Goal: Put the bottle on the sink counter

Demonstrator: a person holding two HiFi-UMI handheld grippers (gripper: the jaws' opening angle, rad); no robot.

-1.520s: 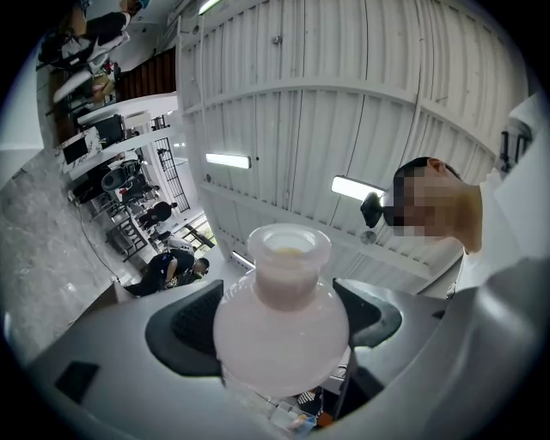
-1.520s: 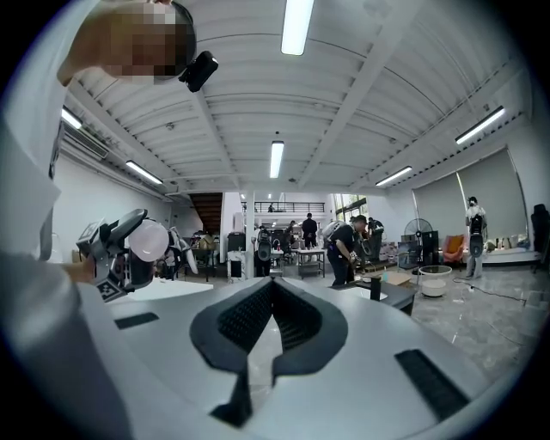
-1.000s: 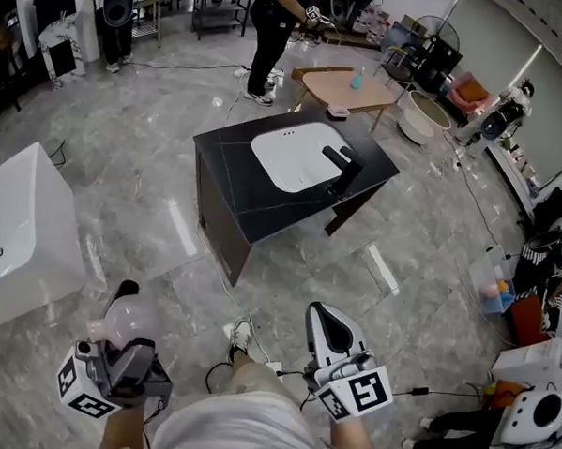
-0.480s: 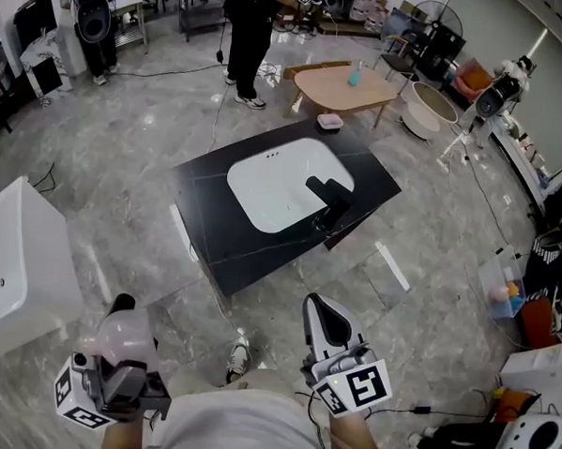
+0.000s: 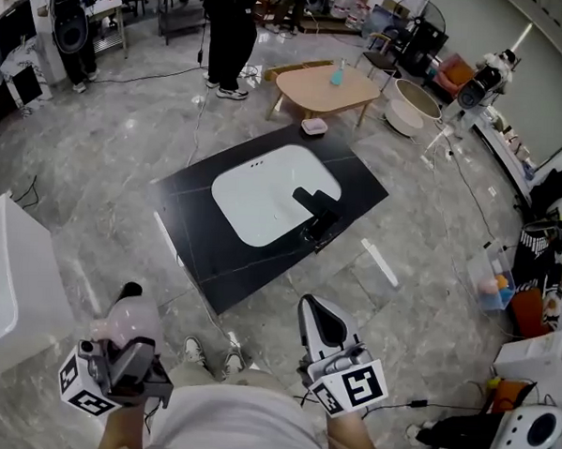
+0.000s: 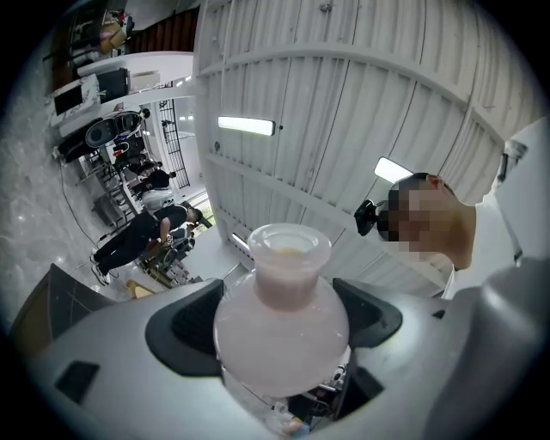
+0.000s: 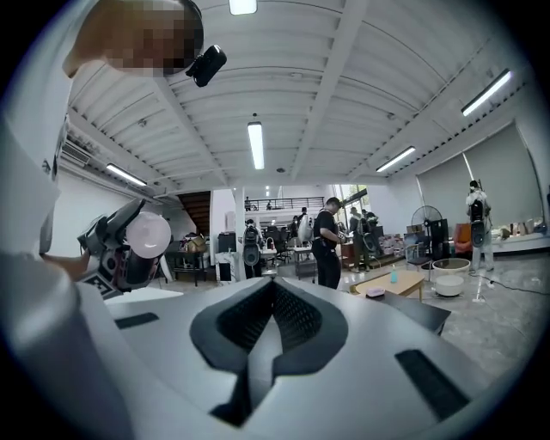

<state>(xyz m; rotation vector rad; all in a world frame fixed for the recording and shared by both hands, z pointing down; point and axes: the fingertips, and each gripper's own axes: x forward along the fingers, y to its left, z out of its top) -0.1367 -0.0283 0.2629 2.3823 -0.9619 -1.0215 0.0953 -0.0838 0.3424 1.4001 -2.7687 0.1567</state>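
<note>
- Left claw [image 5: 124,321]: held low at the person's left side, its jaws spread wide and closed on the bottle [image 6: 280,320], one black pad [image 6: 185,331] pressing each side of the round body.
- Bottle: pale pink, translucent and bulb-shaped, with a short wide neck that points away from the claw. It is carried in the air, well apart from the sink counter [image 5: 213,262], and touches nothing but the pads.
- Right claw [image 5: 321,317]: held beside the left one, level with it, its jaws brought together with nothing between them. The marker cube [image 5: 352,390] sits at its rear.
- Sink counter: a black slab standing on the grey marble floor [image 5: 106,163] ahead of the person, set at an angle to them. It carries a white basin [image 5: 264,194] with a black faucet [image 5: 315,209] at the basin's near right edge.
- Surroundings: a low wooden table [image 5: 312,87] bearing a small teal bottle [image 5: 337,76] stands beyond the counter. A person in black clothing [image 5: 230,28] stands further back, and a white tub [image 5: 6,280] fills the left edge.
</note>
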